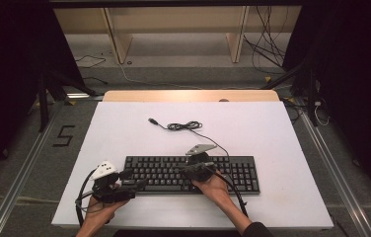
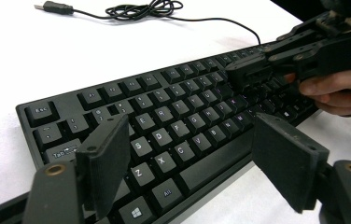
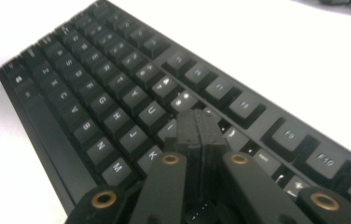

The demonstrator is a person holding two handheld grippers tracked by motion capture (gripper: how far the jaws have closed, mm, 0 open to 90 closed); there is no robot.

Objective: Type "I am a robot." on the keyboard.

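A black keyboard (image 1: 192, 174) is lying on the white bench (image 1: 272, 133), its long axis running left to right in front of the person, near the front edge. The right claw (image 3: 197, 128) is hanging over the middle of the key field with its jaws pressed flat together, holding nothing; its joined tip is sitting on or just above the keys beside the I and K, and I cannot tell whether it is actually pressing one. The left claw (image 2: 190, 161) is waiting at the keyboard's left front corner, jaws spread wide and empty, the letter rows lying ahead of it and between them. The keyboard's cable (image 1: 186, 126) is trailing away across the bench, its plug lying loose. For a keystroke, the right claw looks nearer: the keys are lying straight beneath it, so the move would be downward.
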